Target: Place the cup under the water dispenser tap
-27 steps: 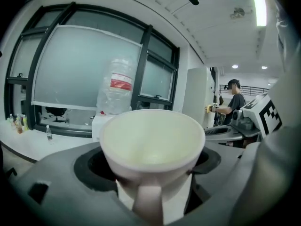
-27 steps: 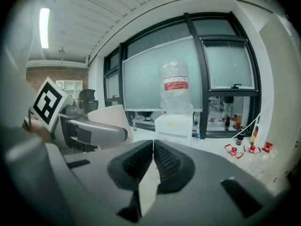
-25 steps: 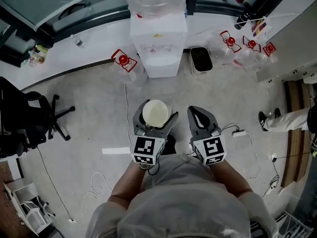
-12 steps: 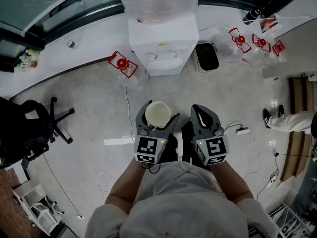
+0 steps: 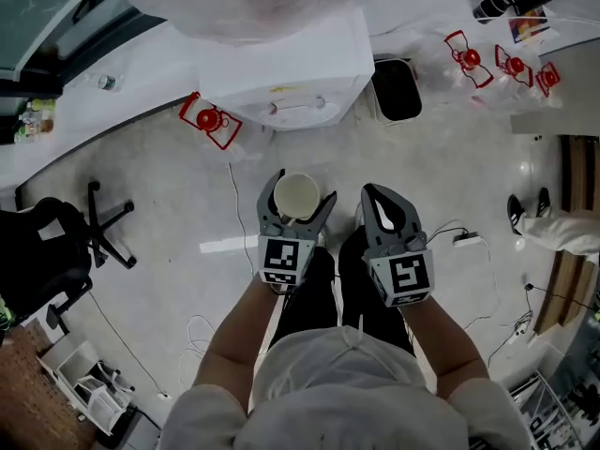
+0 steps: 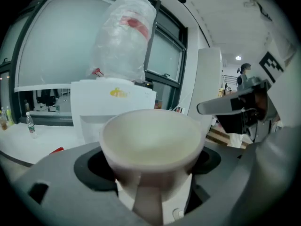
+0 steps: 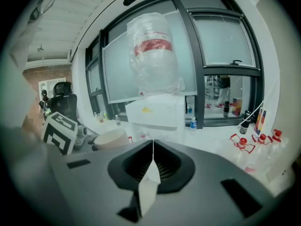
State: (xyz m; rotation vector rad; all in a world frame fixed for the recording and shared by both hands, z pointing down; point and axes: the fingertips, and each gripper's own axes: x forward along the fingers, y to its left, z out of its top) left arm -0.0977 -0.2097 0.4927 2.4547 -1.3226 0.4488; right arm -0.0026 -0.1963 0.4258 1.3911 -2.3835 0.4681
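The left claw (image 5: 296,216) clasped the white cup (image 5: 296,198) upright, held above the floor just short of the water dispenser (image 5: 281,68) — not under its tap. The right claw (image 5: 373,195) hung equally short of the dispenser — clenched on nothing.

Cup (image 5: 296,198) is cream, water dispenser (image 5: 281,68) white, chair (image 5: 37,251) black

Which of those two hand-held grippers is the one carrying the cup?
The left hand-held gripper: its jaws clasp the cup, while the right hand-held gripper is shut on nothing.
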